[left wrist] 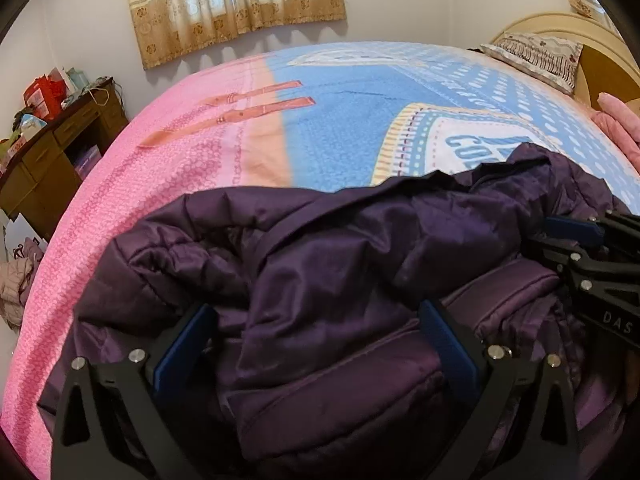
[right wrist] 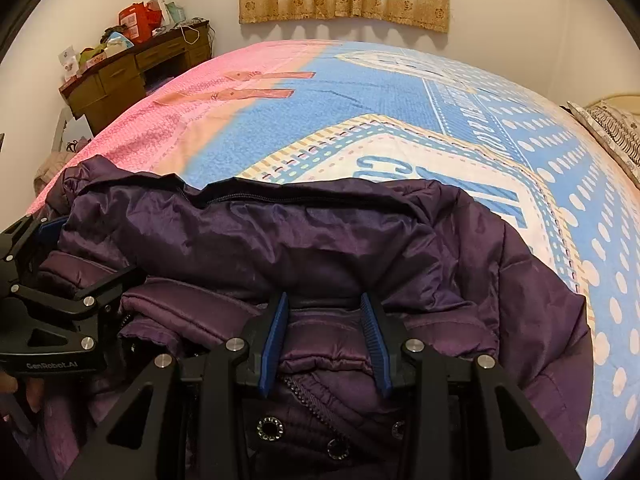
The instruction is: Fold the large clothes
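Right now the left tool point(left wrist: 316, 340) has its two blue pads spread as wide as they go, and a soft fold of the purple jacket point(left wrist: 328, 264) sits between them without being pinched. The right tool point(right wrist: 326, 340) is only partly open, and a puffy bit of the jacket lies between its blue pads; I cannot tell if it is squeezing that bit or just resting around it. Both tools point down at the jacket from the near edge of the bed point(left wrist: 340, 128). The two tools are side by side, close together, each one showing at the edge of the other's view. The jacket is bunched in a heap on the near part of the bed, and its long way runs from side to side in front of the tools. Its zipper edge lies along the far side of the heap. The left tool looks free to take a new hold, I think, maybe out toward the left end of the heap.
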Demonstrator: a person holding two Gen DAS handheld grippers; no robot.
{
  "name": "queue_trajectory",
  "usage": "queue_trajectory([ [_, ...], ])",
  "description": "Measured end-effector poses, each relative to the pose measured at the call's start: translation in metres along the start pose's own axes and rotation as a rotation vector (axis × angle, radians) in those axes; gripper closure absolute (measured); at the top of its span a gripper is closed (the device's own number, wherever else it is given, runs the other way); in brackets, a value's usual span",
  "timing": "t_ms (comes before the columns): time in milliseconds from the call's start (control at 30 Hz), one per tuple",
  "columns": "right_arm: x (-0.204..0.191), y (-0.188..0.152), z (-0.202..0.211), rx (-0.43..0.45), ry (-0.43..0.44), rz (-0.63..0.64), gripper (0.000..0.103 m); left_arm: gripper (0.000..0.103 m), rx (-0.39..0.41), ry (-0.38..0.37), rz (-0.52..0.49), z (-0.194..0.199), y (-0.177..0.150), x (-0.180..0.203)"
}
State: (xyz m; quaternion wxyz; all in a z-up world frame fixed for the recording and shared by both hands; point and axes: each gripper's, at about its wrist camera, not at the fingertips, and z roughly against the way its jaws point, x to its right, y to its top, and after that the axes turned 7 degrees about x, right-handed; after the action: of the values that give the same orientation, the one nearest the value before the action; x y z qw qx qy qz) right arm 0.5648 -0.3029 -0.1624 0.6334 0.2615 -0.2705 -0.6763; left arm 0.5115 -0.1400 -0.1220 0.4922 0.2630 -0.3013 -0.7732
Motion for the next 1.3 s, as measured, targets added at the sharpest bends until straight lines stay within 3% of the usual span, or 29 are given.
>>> queue_trajectory([
  [433,-0.009,0.000,-0.005,-0.010,-0.058,0.050,0.064,0.000,-0.009,0.011,-0.004,-0.002,-0.005,0.007],
  [1300,-0.011,0.000,-0.007,-0.007,-0.072,0.057,0.064,0.000,0.001,0.014,0.001,-0.002,-0.006,0.005],
])
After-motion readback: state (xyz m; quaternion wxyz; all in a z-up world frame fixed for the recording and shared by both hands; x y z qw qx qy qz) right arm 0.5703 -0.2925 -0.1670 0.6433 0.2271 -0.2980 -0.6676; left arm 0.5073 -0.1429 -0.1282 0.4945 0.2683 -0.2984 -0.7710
